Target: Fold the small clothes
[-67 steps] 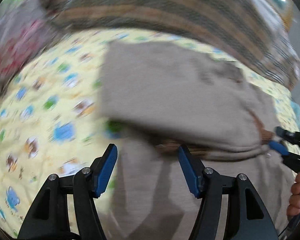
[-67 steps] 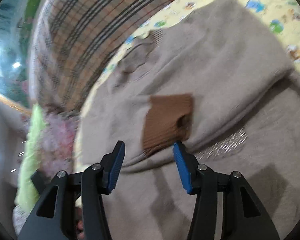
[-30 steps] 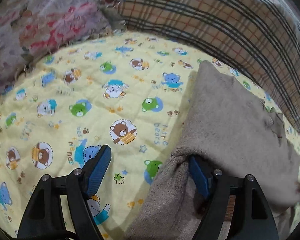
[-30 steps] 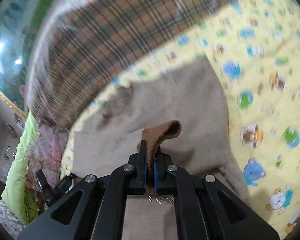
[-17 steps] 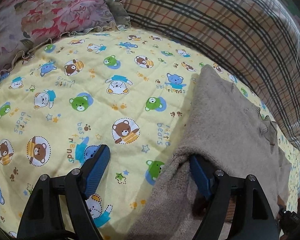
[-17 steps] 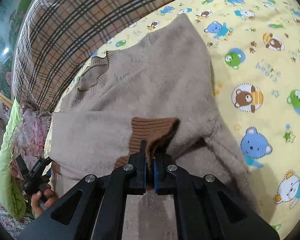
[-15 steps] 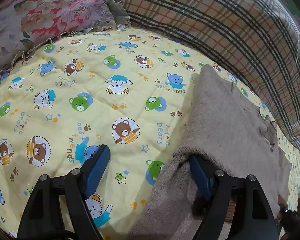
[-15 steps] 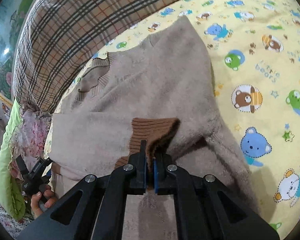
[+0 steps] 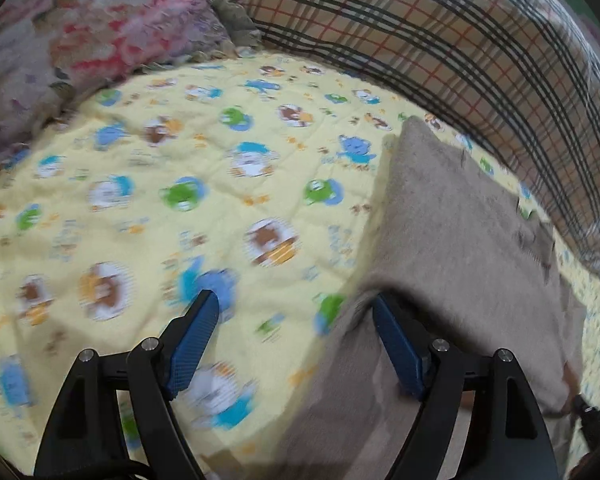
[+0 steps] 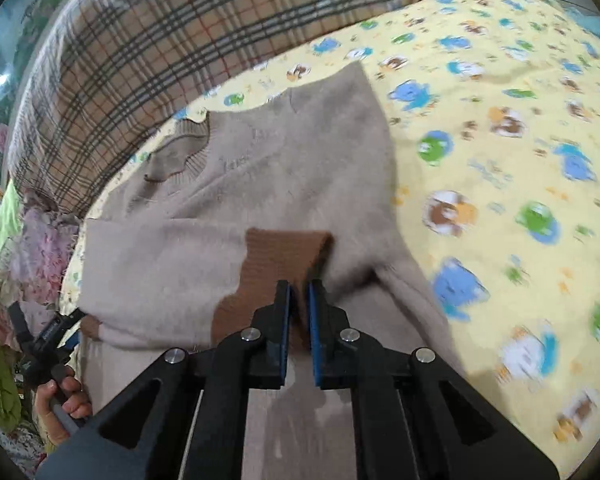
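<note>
The right gripper [image 10: 299, 294] is nearly closed, pinching the brown ribbed cuff [image 10: 276, 258] of the beige sweater [image 10: 284, 172], which lies on the yellow bear-print quilt [image 10: 500, 160]. The left gripper [image 9: 296, 312] stands wide apart, one finger under the sweater's fold [image 9: 452, 216]. Embroidered lettering near the collar [image 10: 180, 156] is unreadable.

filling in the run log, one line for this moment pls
task: fold sweater | right tongs: shut on brown cuff | left tongs: open, at sweater edge | sleeve laid across chest | on bear quilt

l tongs [image 9: 294, 330] spread wide; r tongs [image 10: 299, 294] nearly closed, pinching
</note>
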Demonstrator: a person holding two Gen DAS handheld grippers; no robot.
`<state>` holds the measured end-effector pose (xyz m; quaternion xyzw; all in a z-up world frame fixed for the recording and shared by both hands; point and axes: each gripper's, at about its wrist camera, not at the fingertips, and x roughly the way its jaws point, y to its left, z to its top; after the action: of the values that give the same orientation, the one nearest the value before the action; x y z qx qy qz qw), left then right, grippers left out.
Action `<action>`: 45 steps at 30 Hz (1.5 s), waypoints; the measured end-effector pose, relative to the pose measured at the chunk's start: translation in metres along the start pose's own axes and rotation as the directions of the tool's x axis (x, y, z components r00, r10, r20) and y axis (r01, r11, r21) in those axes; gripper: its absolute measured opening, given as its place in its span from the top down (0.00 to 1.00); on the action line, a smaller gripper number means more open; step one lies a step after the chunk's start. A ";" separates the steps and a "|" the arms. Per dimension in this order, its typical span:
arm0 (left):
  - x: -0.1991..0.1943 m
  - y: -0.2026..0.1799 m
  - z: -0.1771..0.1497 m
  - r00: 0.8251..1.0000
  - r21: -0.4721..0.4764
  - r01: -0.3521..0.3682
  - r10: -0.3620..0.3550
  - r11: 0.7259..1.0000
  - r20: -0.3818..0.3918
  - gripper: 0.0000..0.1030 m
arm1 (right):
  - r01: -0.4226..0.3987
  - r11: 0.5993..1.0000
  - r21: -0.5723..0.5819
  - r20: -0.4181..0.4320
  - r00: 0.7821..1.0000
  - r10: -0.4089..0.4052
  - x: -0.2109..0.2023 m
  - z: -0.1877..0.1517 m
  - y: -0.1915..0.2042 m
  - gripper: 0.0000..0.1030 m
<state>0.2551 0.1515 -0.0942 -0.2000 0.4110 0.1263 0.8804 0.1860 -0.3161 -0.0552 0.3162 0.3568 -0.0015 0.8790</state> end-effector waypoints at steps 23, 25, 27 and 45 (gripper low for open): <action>-0.141 0.070 -0.143 0.974 0.105 0.146 -0.125 0.984 -0.187 0.21 | -0.072 0.994 0.087 0.083 0.994 0.065 -0.146 -0.133 -0.040 0.70; -0.152 0.071 -0.154 0.972 0.128 0.160 -0.134 0.979 -0.192 0.20 | -0.077 0.993 0.087 0.076 0.995 0.071 -0.151 -0.144 -0.041 0.70; -0.161 0.072 -0.164 0.969 0.143 0.176 -0.146 0.974 -0.201 0.20 | -0.079 0.993 0.085 0.069 0.995 0.074 -0.156 -0.153 -0.041 0.70; -0.194 0.078 -0.220 0.945 0.154 0.262 -0.221 0.953 -0.242 0.20 | -0.169 0.984 0.054 0.020 0.986 0.168 -0.187 -0.220 -0.057 0.59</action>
<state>-0.0456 0.1096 -0.0919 -0.1794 0.4891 -0.0446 0.8524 -0.1046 -0.2809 -0.0891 0.3694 0.3221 0.0604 0.8696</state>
